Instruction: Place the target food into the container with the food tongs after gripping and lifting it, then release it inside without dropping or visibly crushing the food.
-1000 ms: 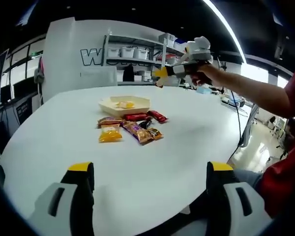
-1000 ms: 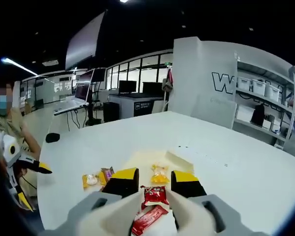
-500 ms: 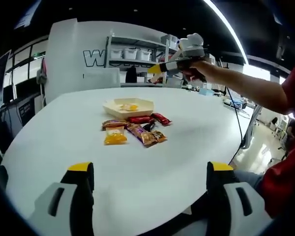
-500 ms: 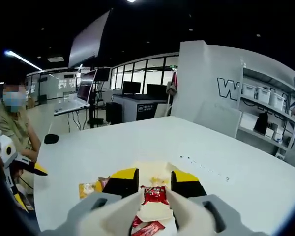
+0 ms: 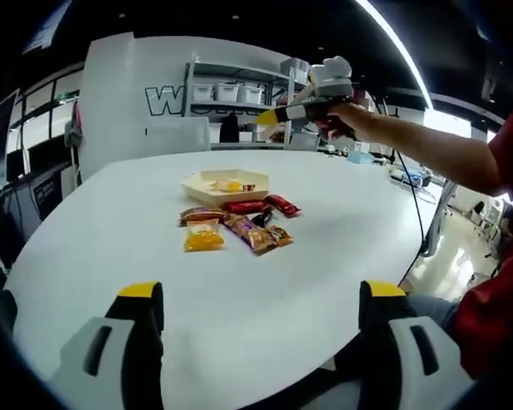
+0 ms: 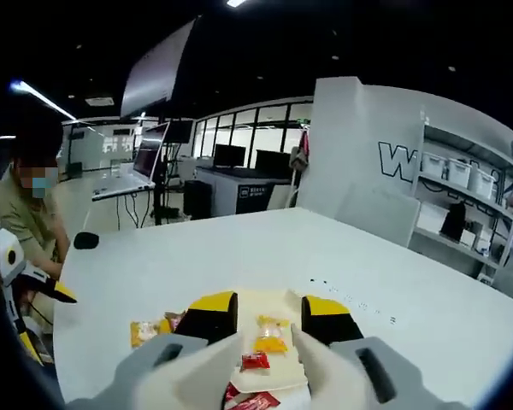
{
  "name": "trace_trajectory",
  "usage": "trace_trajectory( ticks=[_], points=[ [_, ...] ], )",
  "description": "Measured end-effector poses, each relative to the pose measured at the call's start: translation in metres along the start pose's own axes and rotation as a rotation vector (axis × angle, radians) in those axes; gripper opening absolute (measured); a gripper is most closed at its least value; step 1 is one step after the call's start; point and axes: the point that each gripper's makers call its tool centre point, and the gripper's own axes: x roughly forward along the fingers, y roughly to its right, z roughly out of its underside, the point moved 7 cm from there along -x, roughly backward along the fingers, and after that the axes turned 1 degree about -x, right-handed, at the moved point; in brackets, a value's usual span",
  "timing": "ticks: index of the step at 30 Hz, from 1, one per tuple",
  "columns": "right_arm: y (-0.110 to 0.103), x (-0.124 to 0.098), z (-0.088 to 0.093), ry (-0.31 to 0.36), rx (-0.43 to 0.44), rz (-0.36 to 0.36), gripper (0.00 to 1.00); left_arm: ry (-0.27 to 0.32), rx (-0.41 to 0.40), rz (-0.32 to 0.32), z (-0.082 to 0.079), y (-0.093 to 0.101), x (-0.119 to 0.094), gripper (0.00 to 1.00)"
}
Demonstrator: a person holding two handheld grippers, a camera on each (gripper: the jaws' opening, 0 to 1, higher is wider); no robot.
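A small red snack packet [image 6: 255, 360] lies loose in the shallow cream tray [image 6: 287, 372], beside a yellow packet [image 6: 271, 335]. My right gripper [image 6: 268, 314] hovers above the tray, open, with nothing between its yellow-tipped jaws. In the left gripper view the same tray [image 5: 207, 178] sits at mid-table with the red packet [image 5: 248, 187] inside, and the right gripper [image 5: 268, 116] hangs above it on a person's outstretched arm. My left gripper [image 5: 261, 299] stands wide open over the near table edge, holding nothing.
Several wrapped snacks lie in front of the tray: a yellow packet [image 5: 203, 237], a brown one [image 5: 197, 213], red bars [image 5: 280, 205]. The white table [image 5: 265, 290] is broad. Shelves with bins [image 5: 227, 92] stand behind. A person [image 6: 26, 205] sits beyond the table's far side.
The red packet has left my right gripper's jaws and now lies in the tray. The right gripper has risen slightly, its jaws a little wider. The left gripper has stayed still.
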Motion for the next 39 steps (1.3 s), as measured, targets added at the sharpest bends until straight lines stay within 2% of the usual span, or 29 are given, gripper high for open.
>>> trace_trajectory(
  ticks=[15, 39],
  points=[
    [0.001, -0.008, 0.005, -0.002, 0.022, 0.005, 0.25, -0.003, 0.005, 0.008, -0.001, 0.002, 0.002, 0.92],
    [-0.007, -0.012, 0.043, -0.044, 0.095, -0.016, 0.25, -0.011, -0.007, 0.012, 0.002, 0.004, 0.003, 0.92]
  ],
)
